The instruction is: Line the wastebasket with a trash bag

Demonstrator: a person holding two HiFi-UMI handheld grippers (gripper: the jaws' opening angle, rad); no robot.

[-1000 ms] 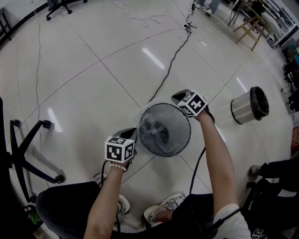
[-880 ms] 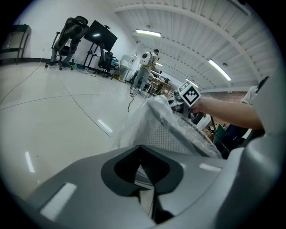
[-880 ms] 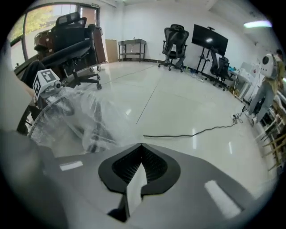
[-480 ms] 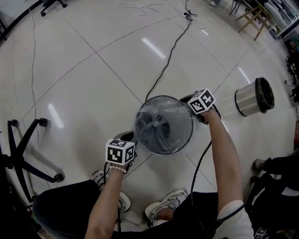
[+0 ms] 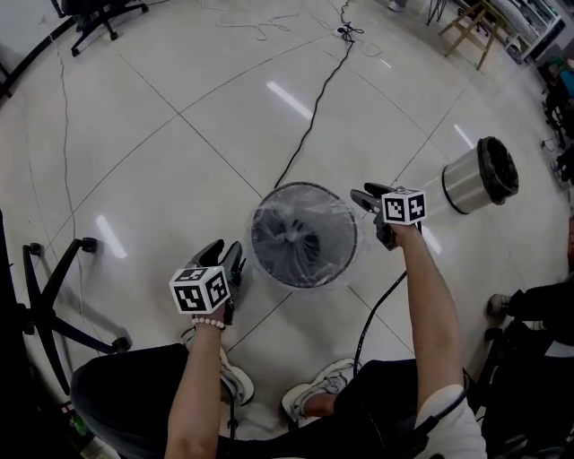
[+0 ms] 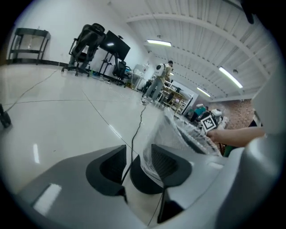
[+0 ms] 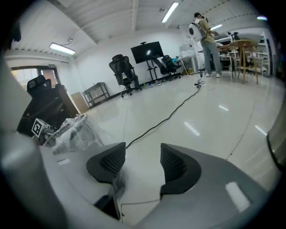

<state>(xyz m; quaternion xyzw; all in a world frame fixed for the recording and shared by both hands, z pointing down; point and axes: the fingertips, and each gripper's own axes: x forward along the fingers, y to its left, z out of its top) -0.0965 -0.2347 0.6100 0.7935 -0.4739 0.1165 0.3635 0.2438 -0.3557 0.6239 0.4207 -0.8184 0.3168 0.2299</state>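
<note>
The round wire wastebasket stands on the floor between my arms, with a clear trash bag over its rim and hanging inside. My left gripper sits just left of the basket, off the rim, its jaws opening. In the left gripper view a fold of the bag lies loose by the right jaw of that gripper, unpinched. My right gripper is at the basket's right side, clear of it, jaws opening. Only floor shows between the pads of the right gripper; the bagged basket is to its left.
A second wastebasket lies on its side to the right. A black cable runs across the tiled floor toward the basket. An office chair base is at left, a wooden stool far off. The person's shoes are below the basket.
Both grippers were at the basket's rim on the bag. They have let go and drawn away, the left one down and left, the right one outward with a roll.
</note>
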